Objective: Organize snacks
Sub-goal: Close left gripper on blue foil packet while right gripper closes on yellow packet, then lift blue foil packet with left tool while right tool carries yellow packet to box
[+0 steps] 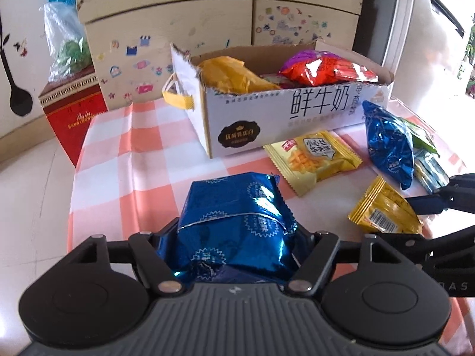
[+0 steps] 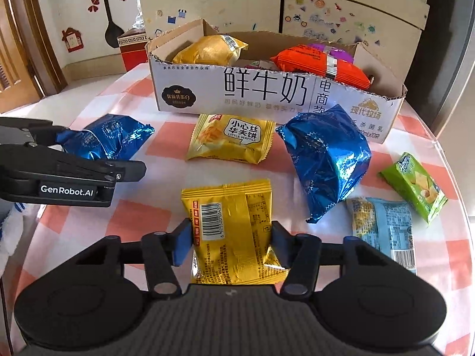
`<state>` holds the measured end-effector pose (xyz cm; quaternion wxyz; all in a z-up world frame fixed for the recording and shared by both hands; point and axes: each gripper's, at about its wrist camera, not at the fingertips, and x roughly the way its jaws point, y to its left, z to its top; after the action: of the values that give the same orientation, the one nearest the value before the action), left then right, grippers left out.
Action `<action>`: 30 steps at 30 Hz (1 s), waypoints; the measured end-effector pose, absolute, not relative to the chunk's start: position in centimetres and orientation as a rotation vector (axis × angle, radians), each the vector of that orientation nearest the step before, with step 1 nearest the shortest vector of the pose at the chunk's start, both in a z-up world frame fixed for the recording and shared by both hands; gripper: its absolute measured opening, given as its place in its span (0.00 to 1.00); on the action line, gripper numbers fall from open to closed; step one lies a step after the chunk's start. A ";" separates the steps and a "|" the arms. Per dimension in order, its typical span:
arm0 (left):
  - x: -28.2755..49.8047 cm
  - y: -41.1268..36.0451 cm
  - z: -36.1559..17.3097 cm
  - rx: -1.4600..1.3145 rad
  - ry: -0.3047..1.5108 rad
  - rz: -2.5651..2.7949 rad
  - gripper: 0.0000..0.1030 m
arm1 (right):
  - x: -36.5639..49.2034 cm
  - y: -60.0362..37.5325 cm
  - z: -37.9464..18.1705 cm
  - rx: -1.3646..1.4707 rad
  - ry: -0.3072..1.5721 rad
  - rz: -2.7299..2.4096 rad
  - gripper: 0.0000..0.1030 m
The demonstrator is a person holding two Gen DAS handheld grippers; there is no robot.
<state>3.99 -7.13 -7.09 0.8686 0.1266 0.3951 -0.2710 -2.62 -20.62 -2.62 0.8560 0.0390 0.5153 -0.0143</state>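
A white milk carton box [image 2: 267,89] stands at the back of the pink checked table and holds gold, red and purple snack packs. My left gripper [image 1: 237,237] is shut on a blue foil snack pack [image 1: 237,207], which fills the gap between its fingers. That pack [image 2: 109,136] shows at the left in the right wrist view. My right gripper [image 2: 230,240] is shut on a yellow snack pack [image 2: 231,207] with a barcode, both pads pressing its sides. The same yellow pack [image 1: 383,210] appears at the right in the left wrist view.
Loose on the cloth in front of the box lie a yellow waffle pack [image 2: 231,136], a second blue foil pack [image 2: 326,160], a green pack [image 2: 415,187] and a light-blue pack [image 2: 383,225]. A red box [image 1: 74,109] and a stickered cabinet [image 1: 178,29] stand beyond the table.
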 end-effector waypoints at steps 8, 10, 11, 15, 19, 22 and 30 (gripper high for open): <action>2.8 -6.8 -6.1 0.279 0.794 -0.569 0.70 | -3.6 -20.0 -1.0 0.069 1.039 -0.031 0.58; 2.5 -6.7 -5.9 0.276 0.789 -0.570 0.70 | -3.8 -20.0 -0.7 0.067 1.030 -0.036 0.58; 2.4 -6.6 -5.8 0.273 0.787 -0.570 0.70 | -3.9 -20.1 -0.5 0.067 1.027 -0.038 0.58; 1.9 -6.3 -5.3 0.266 0.773 -0.567 0.70 | -4.3 -20.0 0.3 0.065 1.005 -0.045 0.58; 1.3 -6.0 -4.6 0.253 0.753 -0.569 0.70 | -4.7 -19.9 1.4 0.067 0.974 -0.044 0.58; 0.8 -5.8 -3.8 0.244 0.731 -0.578 0.70 | -5.2 -19.8 2.6 0.071 0.943 -0.039 0.59; -0.9 -5.2 -2.3 0.224 0.690 -0.602 0.70 | -5.8 -19.7 3.7 0.082 0.906 -0.040 0.59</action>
<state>-0.95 -5.22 -2.27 0.8909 0.1081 0.3325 -0.2900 -5.78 -19.68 3.73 0.8981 0.0398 0.4376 -0.0194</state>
